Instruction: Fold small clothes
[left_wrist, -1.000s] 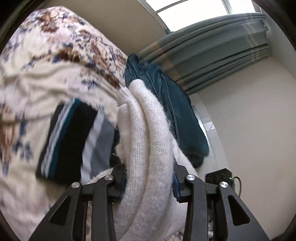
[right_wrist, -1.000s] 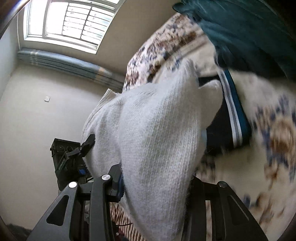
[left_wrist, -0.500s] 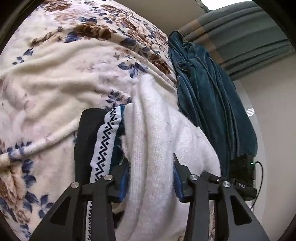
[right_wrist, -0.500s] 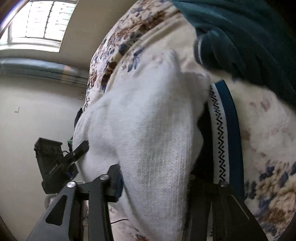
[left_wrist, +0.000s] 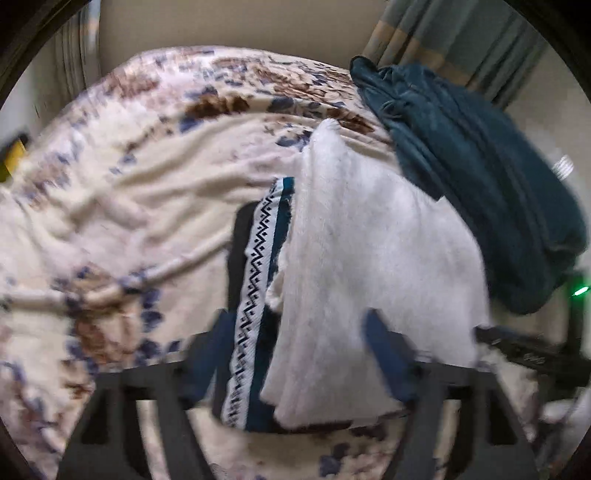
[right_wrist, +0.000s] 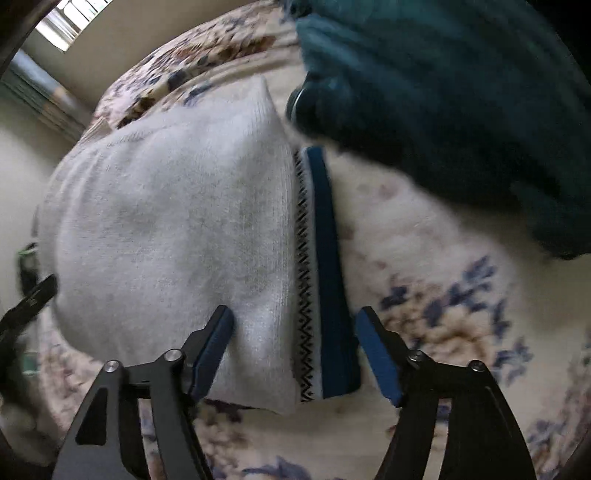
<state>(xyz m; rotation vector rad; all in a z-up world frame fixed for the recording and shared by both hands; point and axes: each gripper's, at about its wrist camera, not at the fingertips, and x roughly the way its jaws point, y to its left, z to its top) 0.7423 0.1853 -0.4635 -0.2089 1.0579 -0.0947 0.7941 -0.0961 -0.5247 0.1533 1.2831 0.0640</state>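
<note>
On the bed: white knit garment (right_wrist: 166, 229) lies folded on top of a dark folded garment with a zigzag-trimmed band (right_wrist: 308, 266), both resting on the floral blanket (left_wrist: 122, 206).
Stack alignment: from what I see, the white piece covers most of the dark one, with the patterned band and a blue stripe showing along one side.
Left gripper (left_wrist: 299, 354): I read its jaws as spread wide, straddling the near edge of the stack with nothing pinched; this view is blurred, so I hold that loosely.
Right gripper (right_wrist: 295, 350): jaws wide apart, blue pads either side of the near corner, gripping nothing.
Nearby: teal garment (left_wrist: 480, 177) lies heaped just beside the stack, touching or overlapping its far corner; I cannot tell which.
Risk, snagging: a pad could catch the fuzzy knit and drag the top fold open if I pull away low.
Risk, toppling: the blanket is soft and rumpled, so I judge a nudge could slide the white piece off the dark one.
Risk, teal heap: reaching for it may tug the stack's corner.
</note>
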